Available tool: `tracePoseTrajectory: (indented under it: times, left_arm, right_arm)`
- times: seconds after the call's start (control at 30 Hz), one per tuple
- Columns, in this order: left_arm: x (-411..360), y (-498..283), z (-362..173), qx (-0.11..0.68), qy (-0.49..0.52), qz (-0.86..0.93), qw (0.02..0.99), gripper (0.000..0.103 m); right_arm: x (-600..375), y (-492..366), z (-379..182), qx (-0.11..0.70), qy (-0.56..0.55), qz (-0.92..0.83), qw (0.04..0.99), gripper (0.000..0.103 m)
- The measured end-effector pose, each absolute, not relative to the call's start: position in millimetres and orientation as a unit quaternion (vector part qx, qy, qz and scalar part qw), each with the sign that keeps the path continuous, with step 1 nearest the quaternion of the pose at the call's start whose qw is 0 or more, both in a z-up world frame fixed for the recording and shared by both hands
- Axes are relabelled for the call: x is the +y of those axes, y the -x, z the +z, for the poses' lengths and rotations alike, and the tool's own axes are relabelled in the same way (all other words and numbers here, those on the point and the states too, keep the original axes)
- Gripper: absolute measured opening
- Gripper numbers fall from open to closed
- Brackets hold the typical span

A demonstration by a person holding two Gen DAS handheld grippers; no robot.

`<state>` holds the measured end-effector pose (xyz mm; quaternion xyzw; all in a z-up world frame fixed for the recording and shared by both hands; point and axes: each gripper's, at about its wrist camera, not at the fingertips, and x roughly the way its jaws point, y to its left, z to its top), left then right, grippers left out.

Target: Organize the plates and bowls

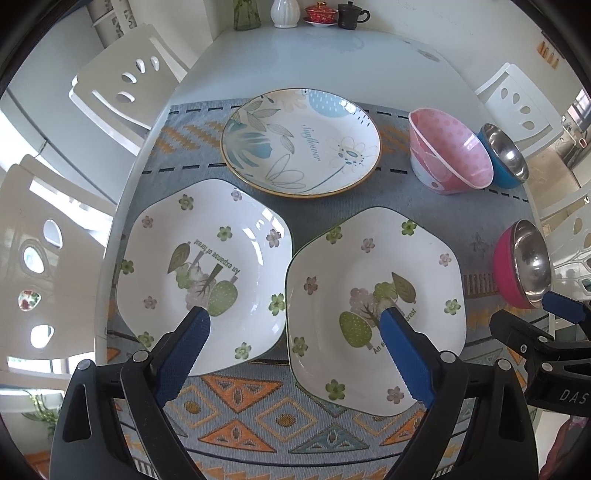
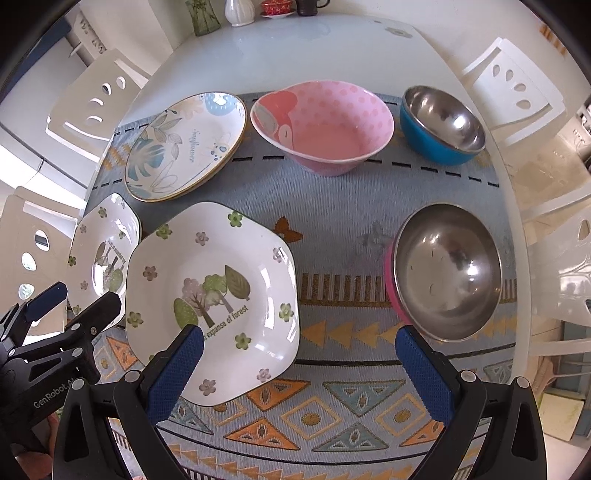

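Note:
Two white hexagonal plates with tree prints lie side by side on the mat: the left plate (image 1: 203,269) (image 2: 103,251) and the right plate (image 1: 373,295) (image 2: 214,299). A round flower plate (image 1: 299,140) (image 2: 184,144) lies behind them. A pink bowl (image 1: 448,151) (image 2: 325,125), a blue steel bowl (image 1: 504,157) (image 2: 441,125) and a magenta steel bowl (image 1: 521,264) (image 2: 443,273) stand to the right. My left gripper (image 1: 295,350) is open and empty above the two hexagonal plates. My right gripper (image 2: 299,373) is open and empty between the right plate and the magenta bowl.
A patterned blue-grey mat (image 2: 332,221) covers the near part of a white table (image 1: 295,55). A green vase (image 1: 245,14), a white vase (image 1: 284,13), a red lidded cup (image 1: 320,13) and a dark mug (image 1: 351,14) stand at the far edge. White chairs (image 1: 122,85) surround the table.

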<state>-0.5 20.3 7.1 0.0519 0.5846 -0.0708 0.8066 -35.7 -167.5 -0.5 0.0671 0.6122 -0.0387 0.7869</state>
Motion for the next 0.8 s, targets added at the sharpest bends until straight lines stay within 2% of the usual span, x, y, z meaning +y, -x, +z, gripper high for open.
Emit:
tracePoseTrajectory:
  times: [0.8]
  left_arm:
    - [27.0,-0.4,-2.8,0.597,-0.046,-0.06,0.799,0.093]
  right_arm:
    - [-162.8,36.8,0.7,0.605,-0.08,-0.026,0.792,0.103]
